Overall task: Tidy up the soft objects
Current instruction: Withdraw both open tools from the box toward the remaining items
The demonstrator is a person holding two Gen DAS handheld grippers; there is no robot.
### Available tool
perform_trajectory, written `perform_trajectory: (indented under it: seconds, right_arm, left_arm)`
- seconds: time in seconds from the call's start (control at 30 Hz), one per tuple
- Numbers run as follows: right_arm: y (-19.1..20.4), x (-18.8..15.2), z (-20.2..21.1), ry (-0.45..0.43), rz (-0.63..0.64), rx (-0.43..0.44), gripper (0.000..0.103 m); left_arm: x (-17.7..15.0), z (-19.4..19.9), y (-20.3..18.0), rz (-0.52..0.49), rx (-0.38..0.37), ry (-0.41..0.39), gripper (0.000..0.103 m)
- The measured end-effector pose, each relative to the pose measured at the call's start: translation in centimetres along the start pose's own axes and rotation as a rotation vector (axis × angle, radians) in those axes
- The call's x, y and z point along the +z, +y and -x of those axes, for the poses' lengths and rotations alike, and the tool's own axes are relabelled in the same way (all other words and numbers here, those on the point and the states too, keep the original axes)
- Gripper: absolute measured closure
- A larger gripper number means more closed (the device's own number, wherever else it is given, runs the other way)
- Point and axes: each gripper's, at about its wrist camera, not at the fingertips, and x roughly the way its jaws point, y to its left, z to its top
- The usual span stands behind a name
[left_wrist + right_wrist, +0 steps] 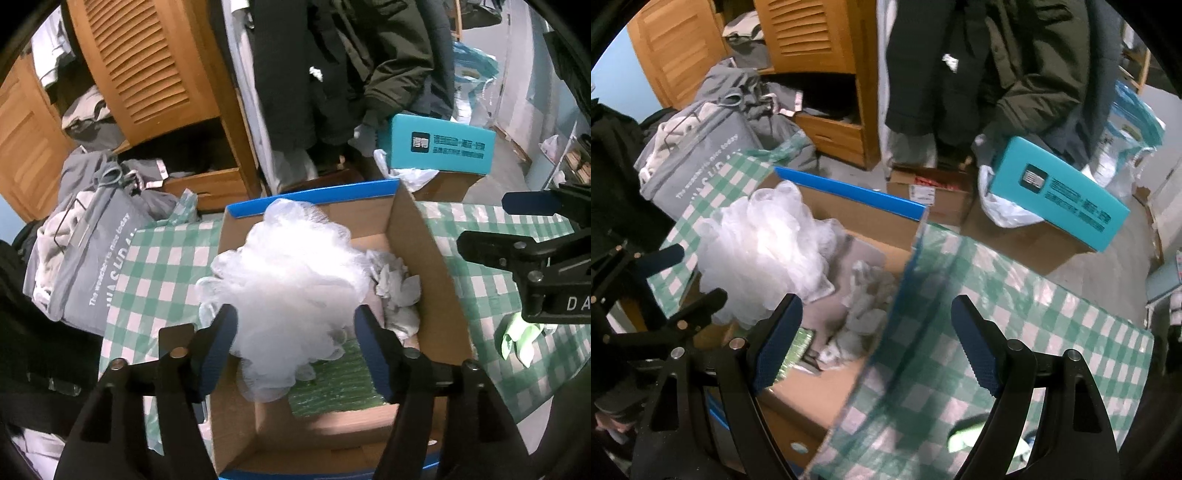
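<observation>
We found the left tool [295, 332] poised over an open cardboard box [428, 236], its blue-padded fingers [218, 350] spread to either side of a white mesh bath pouf [291, 273]. The pads stood at the pouf's edges without pressing it, so we recorded the tool as released. The pouf sat inside the box, bulging over its wall at nine o'clock. Beneath it, at five o'clock, lay a green ribbed item [332, 380] on the box floor, and at three o'clock a crumpled grey cloth [399, 291].

We noted the right tool [877, 332] with jaws wide apart and nothing between them, hovering over the box wall [886, 332] and the green-checked cloth of the table [1052, 332]. A pale green scrap [964, 439] lay on that cloth near its lower finger.

Further off, at ten o'clock of the box, stood a grey laundry bag [92, 273]. At one o'clock a teal carton [439, 147] rested on another brown box [1015, 243]. Beyond these we saw a wooden louvred wardrobe [147, 66] and hanging dark coats [332, 55].
</observation>
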Motion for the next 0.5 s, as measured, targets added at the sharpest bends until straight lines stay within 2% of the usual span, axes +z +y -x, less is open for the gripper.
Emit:
perform_trajectory:
  seconds: [0.5]
  right_arm:
    - [-4.4, -3.4, 2.4, 0.006, -0.057, -0.073, 0.021]
  left_arm:
    - [0.5, 1.0, -5.0, -0.101, -0.006, -0.028, 0.020]
